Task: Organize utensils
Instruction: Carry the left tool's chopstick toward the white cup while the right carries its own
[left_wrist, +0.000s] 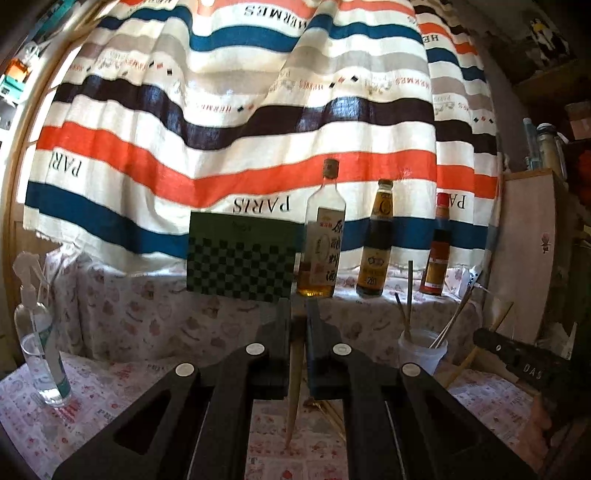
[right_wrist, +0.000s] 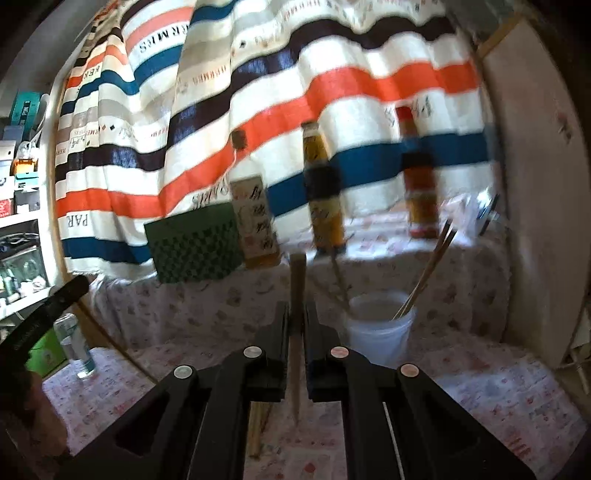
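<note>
My left gripper is shut on a wooden chopstick, which hangs nearly upright with its thin tip pointing down at the table. To its right a white plastic cup holds several chopsticks. In the right wrist view my right gripper is shut on another chopstick, upright, its thick end sticking up above the fingers. The cup stands just right of it, further back. Loose chopsticks lie on the table below the gripper and show faintly in the left wrist view too.
Three sauce bottles and a green checkered board stand on the raised ledge behind, under a striped cloth. A spray bottle in a glass stands at the left. The table has a floral cover. A wooden board leans at the right.
</note>
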